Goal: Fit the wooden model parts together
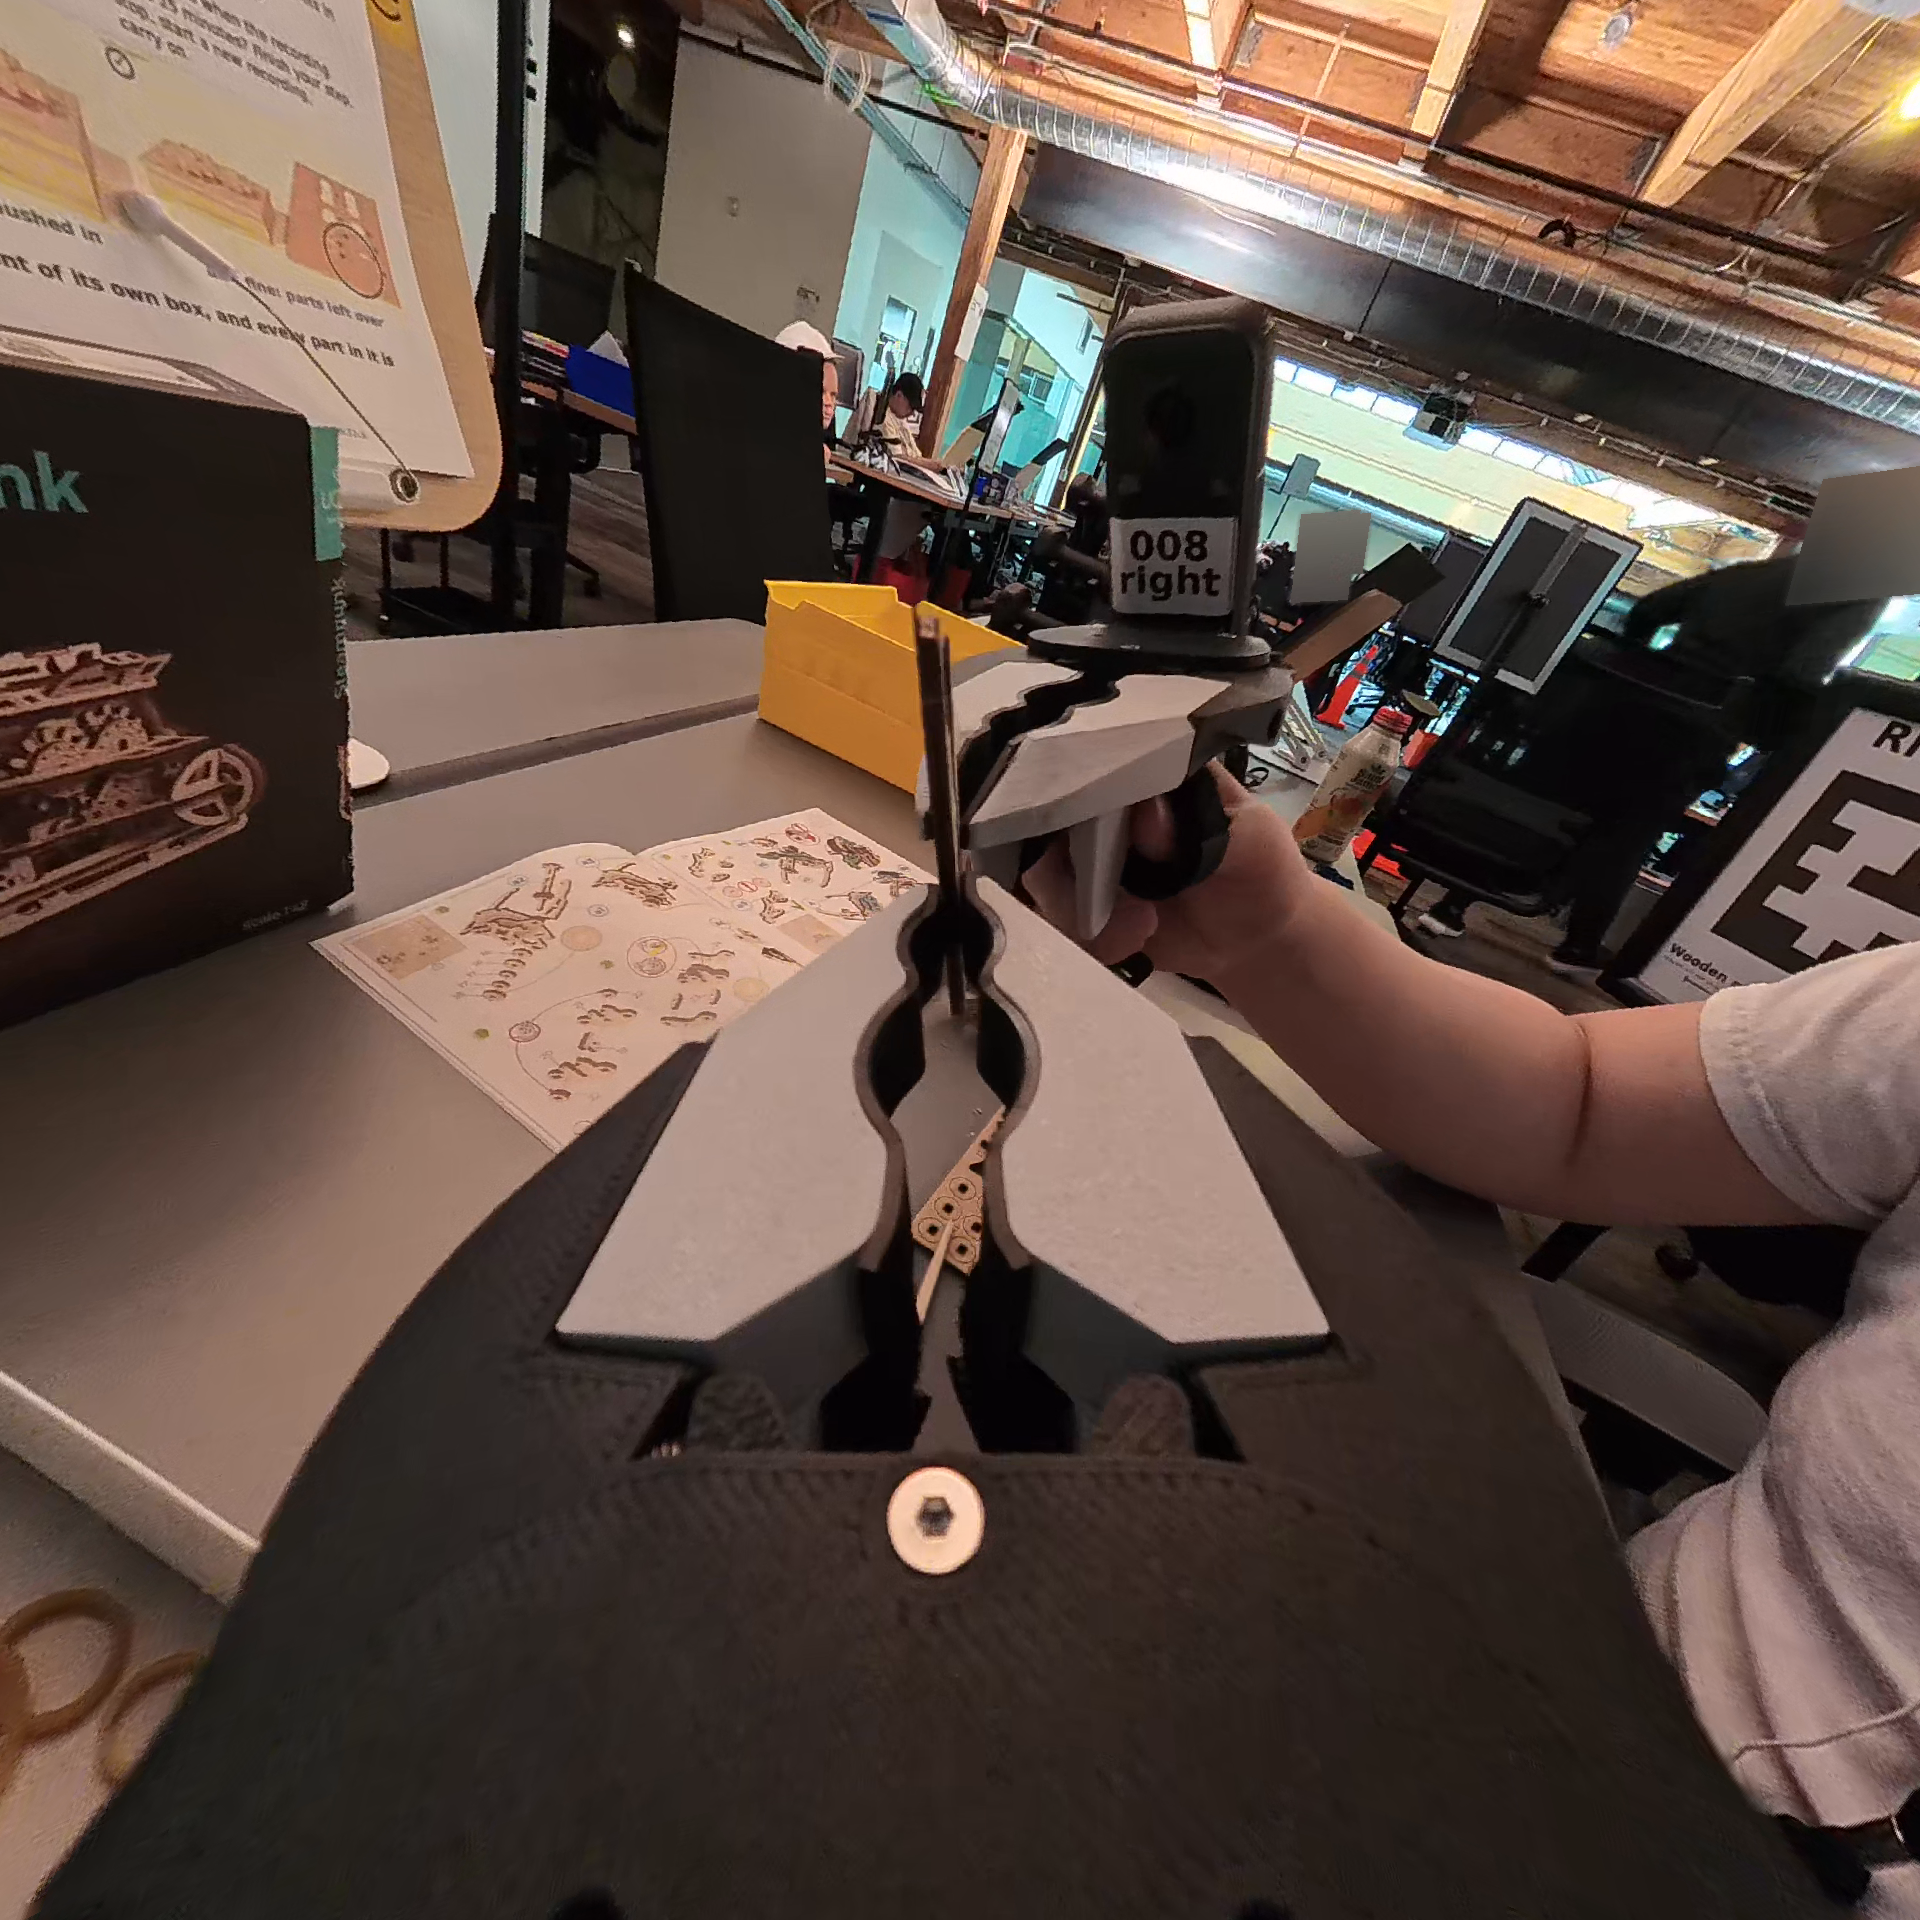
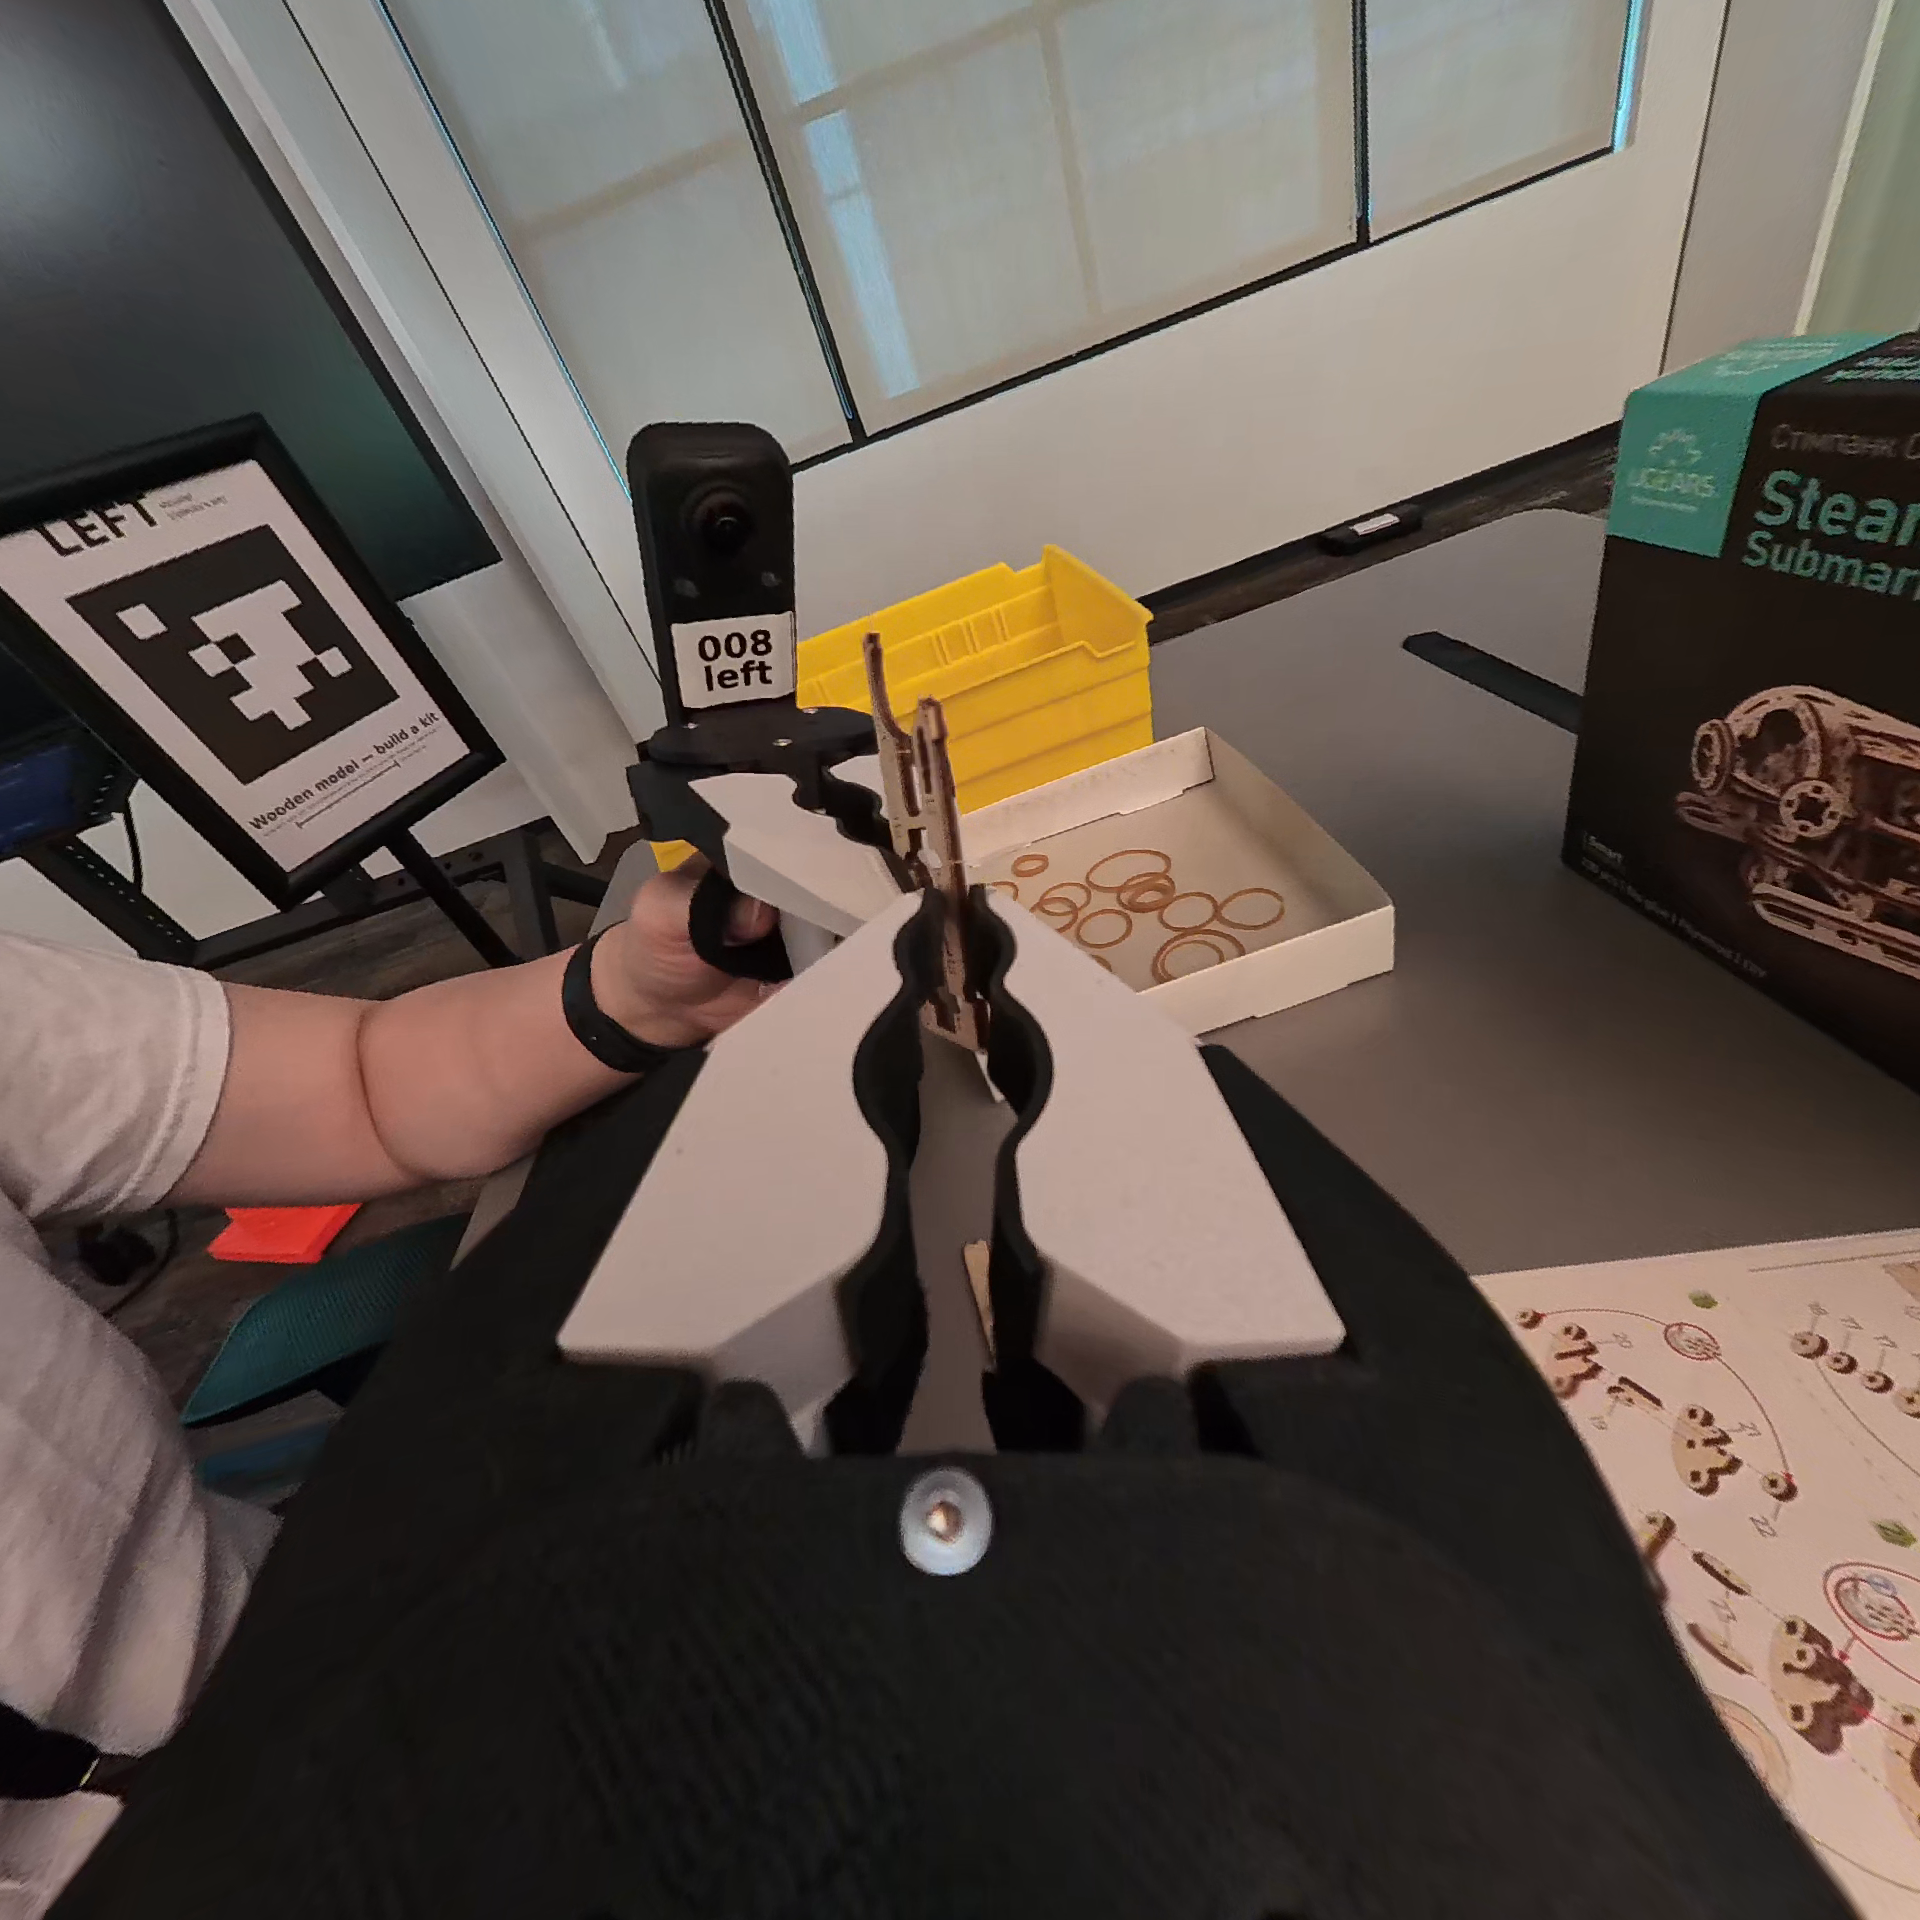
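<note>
Kit box (image 1: 156, 665): dark, standing at the far left of the worktop (image 1: 208, 1143) in the left wrist view.
Instruction booklet (image 1: 623, 956): lying open and flat, just right of the box.
Yellow bin (image 1: 852, 686): behind the booklet, beyond the jaws.
Left gripper (image 1: 951, 935): jaws nearly closed, pinching a thin wooden part (image 1: 940, 790) that rises edge-on straight out of the tips.
Right gripper (image 1: 961, 790): coming in from the right, its jaws meeting that same upright wood higher up.
Right wrist view, left to right: the left gripper (image 2: 883, 831) reaches in from the left; two flat wooden pieces (image 2: 914, 790) stand side by side, touching, between both sets of tips.
Right gripper's own jaws (image 2: 951, 935): narrowed onto the nearer piece, whose lower end sits in the gap.
White tray (image 2: 1340, 883): holds rubber bands (image 2: 1143, 894), right of the grippers.
</note>
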The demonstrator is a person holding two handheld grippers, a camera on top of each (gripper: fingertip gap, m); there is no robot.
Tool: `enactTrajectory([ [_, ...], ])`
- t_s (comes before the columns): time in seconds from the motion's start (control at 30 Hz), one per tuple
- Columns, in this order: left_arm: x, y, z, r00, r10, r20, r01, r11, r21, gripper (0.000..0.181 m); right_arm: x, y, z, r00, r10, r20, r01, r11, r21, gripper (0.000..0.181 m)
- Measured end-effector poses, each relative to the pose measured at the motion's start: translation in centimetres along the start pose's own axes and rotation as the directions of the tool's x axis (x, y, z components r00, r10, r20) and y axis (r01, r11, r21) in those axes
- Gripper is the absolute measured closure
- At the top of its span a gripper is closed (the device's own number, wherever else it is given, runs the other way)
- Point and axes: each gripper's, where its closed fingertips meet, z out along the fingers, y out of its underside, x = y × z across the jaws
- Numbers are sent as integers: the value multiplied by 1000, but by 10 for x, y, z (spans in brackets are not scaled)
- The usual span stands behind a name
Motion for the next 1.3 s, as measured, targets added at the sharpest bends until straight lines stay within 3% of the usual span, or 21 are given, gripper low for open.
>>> enactTrajectory([
  [0.43,0,7,1,999,43,28,-41,998,-56,181,2,11,-3,995,-98,-22,95,990,-109,179],
  [0.6,3,7,3,1000,-5,15,6,999,-40,181,4,10,-4,987,-158,-41,153,982,-109,179],
  [0.9,2,-2,0,999,-40,-25,40,999,22,181,-2,4,-6,998,7,69,-4,999,-39,178],
  [1.3,-2,0,0,1000,-31,5,31,1000,4,181,2,7,-4,1000,3,14,-2,998,-65,178],
])
